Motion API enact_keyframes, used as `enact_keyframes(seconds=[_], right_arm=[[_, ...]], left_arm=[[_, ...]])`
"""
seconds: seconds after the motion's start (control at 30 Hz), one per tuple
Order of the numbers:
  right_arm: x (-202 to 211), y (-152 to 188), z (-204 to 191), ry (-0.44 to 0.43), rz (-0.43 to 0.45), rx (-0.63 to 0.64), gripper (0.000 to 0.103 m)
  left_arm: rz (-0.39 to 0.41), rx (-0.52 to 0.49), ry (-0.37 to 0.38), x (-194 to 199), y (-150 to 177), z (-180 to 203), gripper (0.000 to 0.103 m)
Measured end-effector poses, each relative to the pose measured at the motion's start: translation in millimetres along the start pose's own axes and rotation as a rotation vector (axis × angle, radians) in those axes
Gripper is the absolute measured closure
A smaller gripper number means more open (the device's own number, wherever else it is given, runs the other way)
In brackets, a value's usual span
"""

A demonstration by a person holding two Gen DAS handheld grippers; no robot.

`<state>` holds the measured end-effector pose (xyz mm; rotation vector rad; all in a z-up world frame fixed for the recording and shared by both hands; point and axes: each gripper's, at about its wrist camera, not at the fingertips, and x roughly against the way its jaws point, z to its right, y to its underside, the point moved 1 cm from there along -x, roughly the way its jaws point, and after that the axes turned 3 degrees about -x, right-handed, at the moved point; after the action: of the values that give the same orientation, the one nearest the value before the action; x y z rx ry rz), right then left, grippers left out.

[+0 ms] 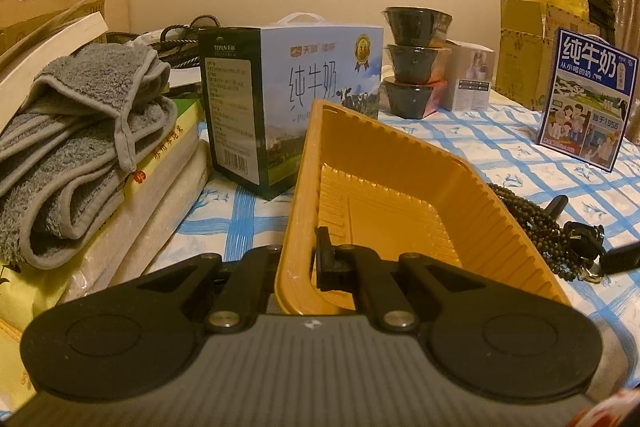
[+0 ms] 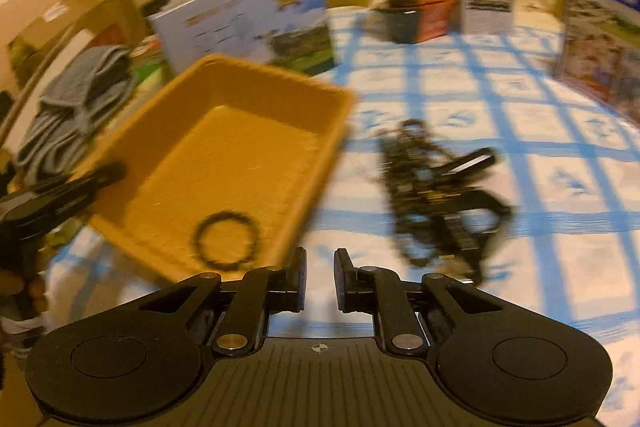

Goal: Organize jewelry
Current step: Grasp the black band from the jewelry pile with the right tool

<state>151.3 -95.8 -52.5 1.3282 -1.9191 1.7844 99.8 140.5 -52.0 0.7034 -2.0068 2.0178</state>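
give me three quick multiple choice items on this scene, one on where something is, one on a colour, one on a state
1. Where does the dark bead ring lie?
A. in the tray
B. on the towel
C. on the milk box

2. What colour is the tray?
A. green
B. yellow-orange
C. white

3. What is the left tool doing?
A. hanging open over the cloth
B. shut on the tray's wall
C. holding the bead pile

Key:
1 A, the right view shows the ring on the tray's floor.
2 B, both views show a yellow-orange tray.
3 B, its fingers pinch the tray's near wall from both sides, while the bead pile lies apart on the checked cloth.
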Motion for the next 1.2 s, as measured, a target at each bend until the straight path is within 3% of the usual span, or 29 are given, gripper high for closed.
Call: enact_keyframes(seconds=[0.3, 0.53, 1.2], right_arm=[[8, -2, 50, 0.157, 0.0, 0.011, 0.08], [-9, 0, 62, 0.188, -0.022, 0.071, 0.08], [-34, -9, 59, 0.172, -0.01, 0.19, 0.08]], left_arm=[[0.016, -0.022, -0.01, -1, -3, 4, 0.099], [0.013, -0.03, -0.017, -5, -5, 7, 0.099], [0.004, -0.047, -0.027, -11, -11, 9, 0.098]])
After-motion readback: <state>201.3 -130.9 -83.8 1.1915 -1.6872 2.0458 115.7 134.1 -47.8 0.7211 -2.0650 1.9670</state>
